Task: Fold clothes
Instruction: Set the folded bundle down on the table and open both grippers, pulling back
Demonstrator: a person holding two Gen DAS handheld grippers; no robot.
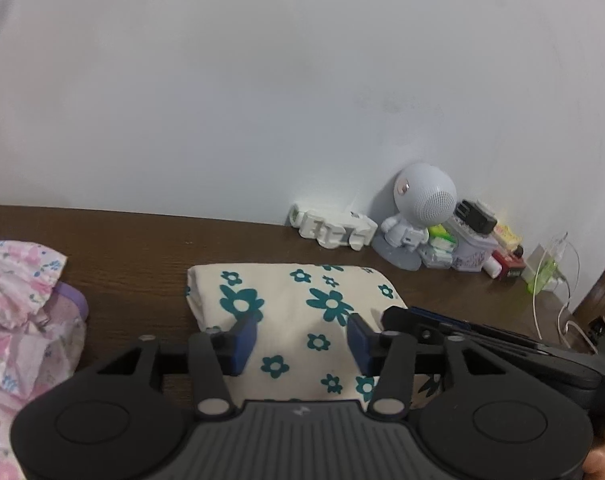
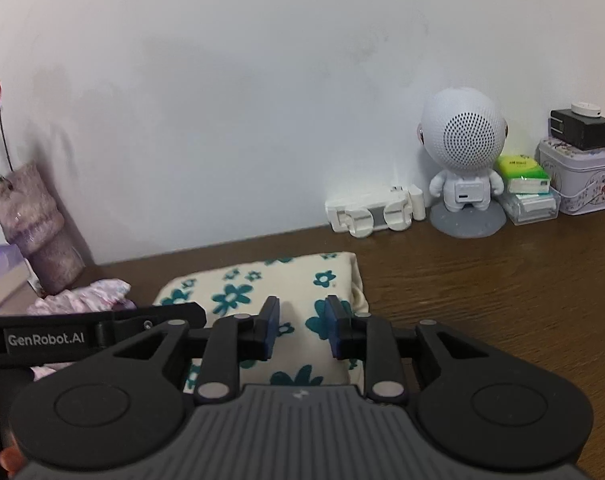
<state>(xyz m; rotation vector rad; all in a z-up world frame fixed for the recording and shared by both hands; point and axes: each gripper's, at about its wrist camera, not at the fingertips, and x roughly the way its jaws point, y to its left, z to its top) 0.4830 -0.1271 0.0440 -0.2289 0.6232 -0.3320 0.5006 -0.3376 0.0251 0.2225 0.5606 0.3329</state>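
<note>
Right now I have both grippers over the folded cream cloth with teal flowers [image 1: 302,320], which lies flat on the brown wooden table [image 1: 142,260], a little in front of the white wall. My left gripper [image 1: 302,338] hovers over the near part of the cloth with its jaws wide apart and nothing between them; whether the blue pads [image 1: 244,340] touch the fabric I cannot tell. My right gripper [image 2: 300,330] sits over the same cloth's right half, jaws parted by a narrower gap, also holding nothing. From the right wrist view I see the left tool's black finger crossing in from the left, and from the left wrist view the right tool's finger crosses in from the right, so the two are just beside each other.

To my left lies a crumpled pink floral garment [image 1: 18,312], apart from the folded cloth. Against the wall stand a white astronaut speaker [image 2: 462,160] on a grey base, a white plastic holder [image 2: 376,212] just beside it, tissue packs [image 2: 526,180], and a pale tin [image 2: 582,180] with a black box [image 2: 580,128] on top. At far left a fuzzy purple vase [image 2: 34,224] leans by the wall.
</note>
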